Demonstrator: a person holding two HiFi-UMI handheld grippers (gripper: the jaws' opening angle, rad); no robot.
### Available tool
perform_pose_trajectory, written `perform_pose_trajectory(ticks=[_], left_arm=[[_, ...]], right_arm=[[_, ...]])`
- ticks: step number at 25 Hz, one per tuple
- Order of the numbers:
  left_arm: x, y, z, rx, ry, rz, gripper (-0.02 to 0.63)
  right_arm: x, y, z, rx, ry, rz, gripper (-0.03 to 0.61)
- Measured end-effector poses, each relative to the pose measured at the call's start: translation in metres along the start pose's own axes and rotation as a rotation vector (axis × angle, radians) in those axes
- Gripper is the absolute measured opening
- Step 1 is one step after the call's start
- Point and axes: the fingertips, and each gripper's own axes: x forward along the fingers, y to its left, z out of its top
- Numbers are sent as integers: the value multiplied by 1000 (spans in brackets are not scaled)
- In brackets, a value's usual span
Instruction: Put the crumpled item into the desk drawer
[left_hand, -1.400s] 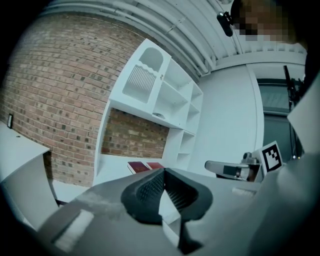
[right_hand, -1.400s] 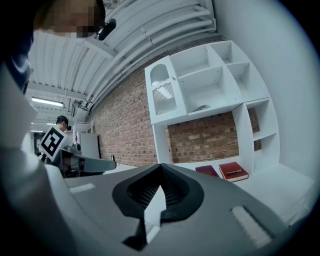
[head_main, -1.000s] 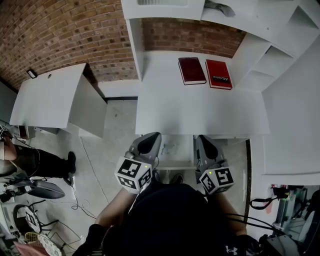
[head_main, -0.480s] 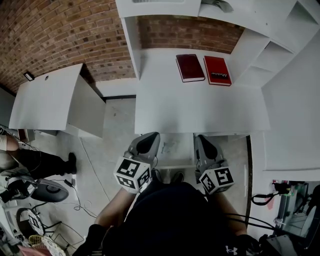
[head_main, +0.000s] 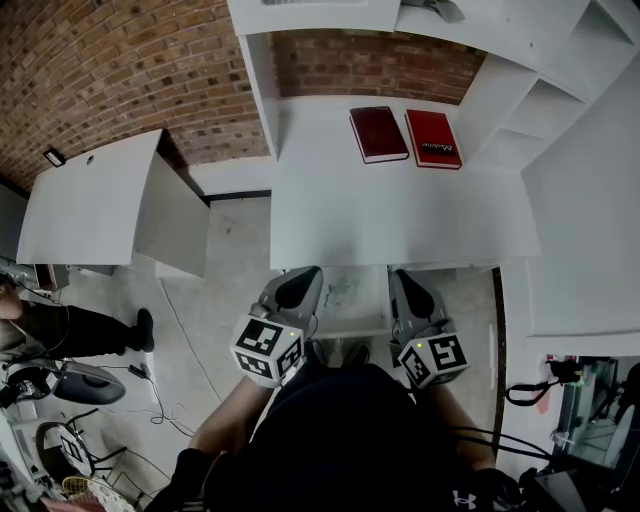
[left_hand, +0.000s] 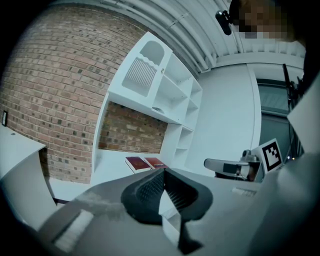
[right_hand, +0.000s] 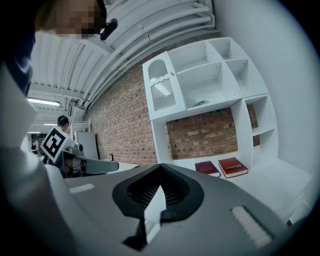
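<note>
Both grippers hang close to my body at the white desk's (head_main: 400, 215) front edge. The left gripper (head_main: 298, 287) and the right gripper (head_main: 411, 288) are shut, and nothing is between the jaws of either. Between them a white drawer (head_main: 362, 312) stands pulled out under the desk. A faint, pale crumpled thing (head_main: 340, 293) seems to lie inside it, though it is too small to be sure. The left gripper view shows the left gripper (left_hand: 163, 172) with its tips together. Likewise, the right gripper (right_hand: 160, 167) is closed in its own view.
Two red books (head_main: 379, 134) (head_main: 432, 138) lie at the back of the desk under white shelves (head_main: 560, 90). A grey object (head_main: 437, 12) sits on an upper shelf. A second white desk (head_main: 95, 190) stands left. A person (head_main: 60, 325), chairs and cables are at the floor's left.
Both grippers stay where they were, shut. The head view has tilted slightly, and the person at the left edge has shifted.
</note>
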Motion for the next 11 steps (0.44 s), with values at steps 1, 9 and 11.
perform_pose_trajectory(ticks=[1,9,11], left_arm=[[0,1,0,0,0,-2,3],[-4,9,1,1,5,-14,3],[-5,11,0,0,7,-16,3]], right_arm=[[1,1,0,-1,-1,-1,2],[7,9,1,-5,1,-9,2],[9,11,-1,-5,2,-9,2]])
